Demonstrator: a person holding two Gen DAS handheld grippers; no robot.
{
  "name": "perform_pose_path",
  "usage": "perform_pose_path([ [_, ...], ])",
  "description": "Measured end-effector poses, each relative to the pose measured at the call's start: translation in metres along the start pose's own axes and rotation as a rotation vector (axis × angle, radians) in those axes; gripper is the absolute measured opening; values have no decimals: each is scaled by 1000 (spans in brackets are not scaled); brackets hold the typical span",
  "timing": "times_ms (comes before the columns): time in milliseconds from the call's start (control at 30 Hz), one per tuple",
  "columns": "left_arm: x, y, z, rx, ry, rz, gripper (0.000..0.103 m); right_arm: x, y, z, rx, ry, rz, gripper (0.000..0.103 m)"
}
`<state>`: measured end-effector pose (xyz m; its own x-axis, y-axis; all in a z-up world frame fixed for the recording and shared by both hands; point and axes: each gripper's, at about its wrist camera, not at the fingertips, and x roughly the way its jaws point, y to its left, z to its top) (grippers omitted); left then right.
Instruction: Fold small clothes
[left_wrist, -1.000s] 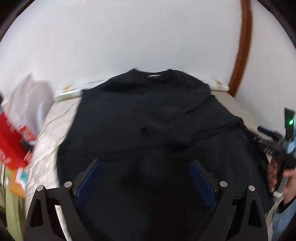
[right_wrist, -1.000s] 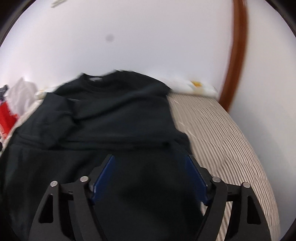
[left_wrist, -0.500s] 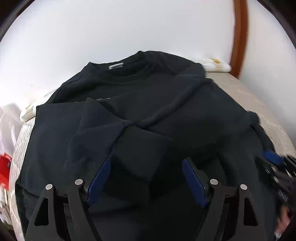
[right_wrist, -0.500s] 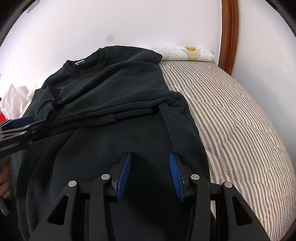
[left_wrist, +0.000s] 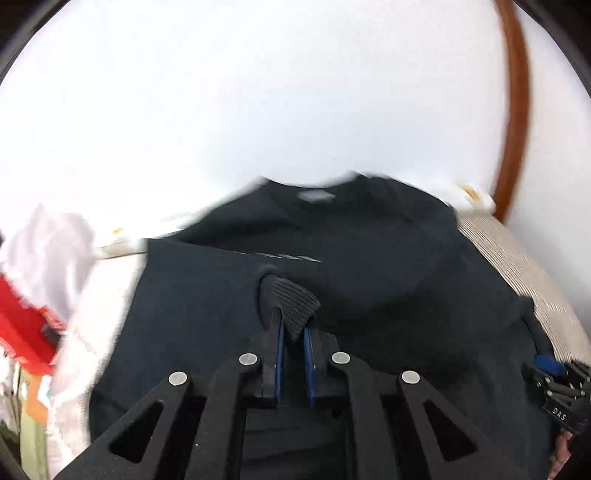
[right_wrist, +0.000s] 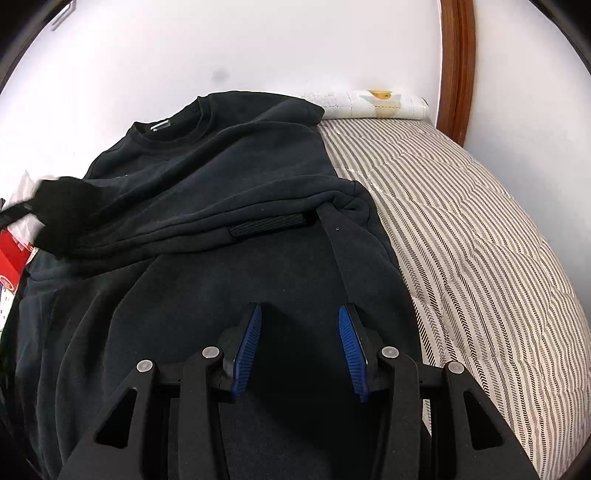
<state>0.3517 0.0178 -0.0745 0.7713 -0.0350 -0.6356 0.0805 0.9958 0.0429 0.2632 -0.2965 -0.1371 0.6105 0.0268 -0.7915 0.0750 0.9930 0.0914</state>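
A black sweatshirt (right_wrist: 229, 177) lies on the striped mattress (right_wrist: 480, 236), collar toward the wall and both sleeves folded across its chest. My left gripper (left_wrist: 293, 326) is shut on the ribbed cuff (left_wrist: 291, 299) of one sleeve and holds it off the body; this view is blurred. In the right wrist view that lifted sleeve (right_wrist: 62, 210) shows at the far left. My right gripper (right_wrist: 300, 347) is pressed down on the sweatshirt's lower right part, its jaws half apart, with dark fabric filling the gap between them. The other ribbed cuff (right_wrist: 269, 223) lies flat ahead of it.
A rolled white pad (right_wrist: 369, 105) lies along the wall at the mattress head. A brown wooden post (right_wrist: 456, 66) rises at the back right. White and red bags (left_wrist: 40, 280) sit off the left side. Bare striped mattress extends to the right of the sweatshirt.
My left gripper went from wide open over the sleeve to shut on its cuff, then drew back and up with it. My right gripper sank and narrowed onto the fabric, then held still.
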Motion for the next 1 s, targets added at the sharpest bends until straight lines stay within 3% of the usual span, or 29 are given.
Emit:
perform_pose_path([
  [167, 4, 82, -2, -97, 44, 57, 9, 1, 1, 1, -6, 2, -8, 44],
  [300, 11, 137, -23, -222, 88, 88, 10, 1, 4, 1, -18, 6, -24, 44],
  [400, 15, 164, -39, -298, 112, 29, 11, 1, 4, 1, -24, 7, -31, 45],
  [467, 20, 174, -45, -345, 126, -30, 15, 1, 4, 1, -26, 8, -33, 45],
  [533, 28, 178, -49, -386, 139, -86, 33, 2, 4, 1, -28, 9, -35, 45],
  [600, 34, 177, -50, -398, 139, -140, 44, 2, 4, 1, -30, 9, -37, 45],
  [800, 72, 156, -47, -384, 230, -164, 44, 2, 4, 1, -31, 9, -37, 45],
  [867, 74, 149, -45, -362, 212, -140, 37, 2, 4, 1, -31, 10, -37, 45],
  [933, 70, 143, -40, -322, 175, -83, 5, 2, 4, 1, -31, 10, -36, 45],
  [1000, 58, 145, -34, -317, 115, -99, 5, 2, 4, 1, -32, 9, -39, 45],
])
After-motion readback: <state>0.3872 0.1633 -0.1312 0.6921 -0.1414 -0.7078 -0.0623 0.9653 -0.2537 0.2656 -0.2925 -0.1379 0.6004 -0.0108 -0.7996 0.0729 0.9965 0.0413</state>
